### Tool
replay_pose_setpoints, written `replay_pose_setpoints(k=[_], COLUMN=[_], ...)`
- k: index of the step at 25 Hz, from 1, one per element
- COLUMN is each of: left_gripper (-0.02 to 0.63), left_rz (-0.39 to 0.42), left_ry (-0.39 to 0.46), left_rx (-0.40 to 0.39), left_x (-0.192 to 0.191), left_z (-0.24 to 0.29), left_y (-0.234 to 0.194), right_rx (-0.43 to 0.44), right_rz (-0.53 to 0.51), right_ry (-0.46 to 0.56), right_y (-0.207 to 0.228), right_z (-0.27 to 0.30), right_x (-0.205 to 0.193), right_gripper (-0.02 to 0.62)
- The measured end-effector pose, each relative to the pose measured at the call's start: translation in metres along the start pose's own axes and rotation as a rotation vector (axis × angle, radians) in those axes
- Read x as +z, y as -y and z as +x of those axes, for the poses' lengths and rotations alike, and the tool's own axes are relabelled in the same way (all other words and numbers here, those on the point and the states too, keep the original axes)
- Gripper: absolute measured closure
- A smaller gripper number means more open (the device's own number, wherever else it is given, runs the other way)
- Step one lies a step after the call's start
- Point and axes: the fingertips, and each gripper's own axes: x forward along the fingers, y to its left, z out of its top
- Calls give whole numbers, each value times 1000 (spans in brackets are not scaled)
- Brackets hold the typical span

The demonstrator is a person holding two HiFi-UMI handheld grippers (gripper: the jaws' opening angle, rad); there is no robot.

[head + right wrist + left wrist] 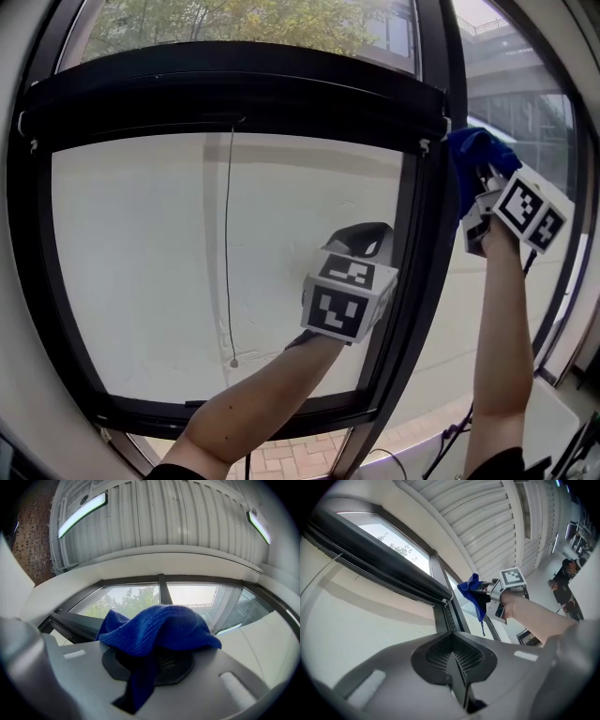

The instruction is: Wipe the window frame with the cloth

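A blue cloth (476, 153) is bunched at the top of the black upright of the window frame (427, 246). My right gripper (476, 187) is shut on it and holds it against that upright. In the right gripper view the cloth (159, 630) drapes over the jaws and hides their tips, with the frame (161, 585) beyond. My left gripper (362, 236) hangs lower, in front of the same upright, shut and holding nothing. The left gripper view shows its jaws (452, 657) meeting at a seam, with the cloth (472, 594) and the right gripper (490, 594) up to the right.
A white roller blind (169, 272) covers the left pane under a black cassette (234, 94). Its thin pull cord (230, 262) hangs down the middle. A second black upright (568, 272) stands at the far right. A person (565, 585) stands far back in the room.
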Motion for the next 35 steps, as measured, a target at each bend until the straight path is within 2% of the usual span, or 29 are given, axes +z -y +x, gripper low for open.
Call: replay_pose_setpoints(k=[3,6,10,14,20,28,35], left_gripper=[615,615,615,615,614,615,615], left_rz=[-15,-19,-26,-25,-12,12,-1], left_ry=[20,4,-12,2,0,-13,-33], left_rx=[-11,-21,3,45,94,131,152], left_x=[2,-6,-16,-18,-26,-35,-46], left_z=[-2,-1,5,17,38,47,40], left_y=[6,6,-4,-14,-24,-34,-38], right_rx=[-11,-15,6,66,98,115,122], right_rz=[-31,-40,-44,-103,-143,-167,-209], right_ry=[-36,-65,-79,-86,-105,-125,-116], right_y=[-2,-4,-3,-10,-8,-5,-7], right_z=[-1,2,12,31,57,68,68], right_x=[-4,-15,-30,-43,-60,-69,-69], right_gripper=[545,544,544,545,544,545,545])
